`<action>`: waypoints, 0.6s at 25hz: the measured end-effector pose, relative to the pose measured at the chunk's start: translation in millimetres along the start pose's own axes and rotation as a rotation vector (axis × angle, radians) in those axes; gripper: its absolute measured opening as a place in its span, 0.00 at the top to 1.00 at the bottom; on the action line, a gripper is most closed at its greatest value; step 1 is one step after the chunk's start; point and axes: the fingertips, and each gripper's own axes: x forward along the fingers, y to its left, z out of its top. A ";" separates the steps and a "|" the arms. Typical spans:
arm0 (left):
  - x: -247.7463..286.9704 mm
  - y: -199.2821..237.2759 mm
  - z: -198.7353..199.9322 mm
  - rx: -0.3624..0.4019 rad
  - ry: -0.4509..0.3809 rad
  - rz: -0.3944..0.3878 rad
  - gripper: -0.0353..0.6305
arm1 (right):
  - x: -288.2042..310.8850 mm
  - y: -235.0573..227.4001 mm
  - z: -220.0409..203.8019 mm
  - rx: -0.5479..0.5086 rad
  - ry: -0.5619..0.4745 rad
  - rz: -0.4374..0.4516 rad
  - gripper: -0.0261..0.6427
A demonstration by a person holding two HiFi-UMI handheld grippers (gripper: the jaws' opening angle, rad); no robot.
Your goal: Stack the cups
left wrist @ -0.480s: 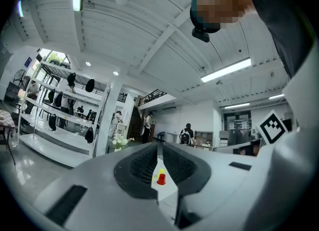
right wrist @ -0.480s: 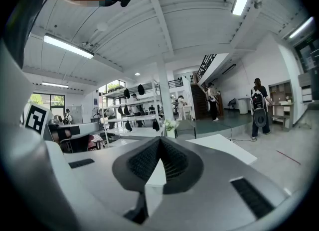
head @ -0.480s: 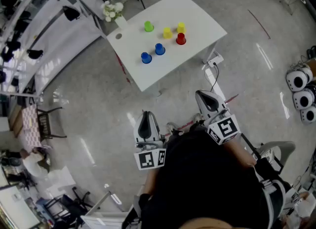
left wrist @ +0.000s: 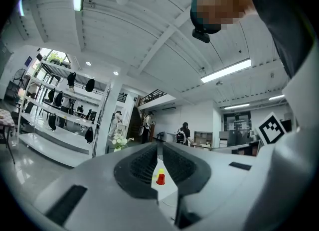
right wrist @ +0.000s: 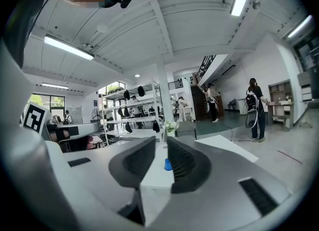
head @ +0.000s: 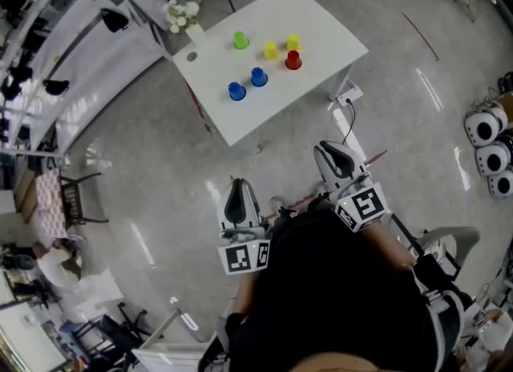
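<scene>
Up at twelve o'clock in the head view, a green cup point(head: 240, 40), yellow cups point(head: 271, 50), a red cup point(head: 292, 60) and blue cups point(head: 258, 78) are standing apart, unstacked, on the white table point(head: 321, 26). The left gripper point(head: 236, 184) is hovering toward six o'clock and the right gripper point(head: 331, 152) toward three, both over the floor point(head: 144, 170). Along the left gripper view, its jaws are resting together, empty, with the red cup far beyond. Along the right gripper view, its jaws are likewise sitting closed on nothing, one of the blue cups showing distantly.

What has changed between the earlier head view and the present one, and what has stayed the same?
Nothing visibly changed. The left tool and the right tool are held short of the table as before, both shut and empty. Nothing was taken hold of or let go. The six cups stay apart on the table, none stacked.
</scene>
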 end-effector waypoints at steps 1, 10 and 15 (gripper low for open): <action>-0.5 0.9 0.0 0.000 0.000 0.001 0.87 | 2.2 2.3 -2.2 -0.001 0.009 0.011 0.75; -12.5 16.2 0.3 -0.014 -0.008 0.006 0.87 | 10.3 22.8 -14.9 -0.031 0.058 0.024 0.59; -24.7 29.1 4.6 -0.004 0.003 -0.023 0.87 | 18.3 41.3 -22.0 -0.052 0.085 0.031 0.59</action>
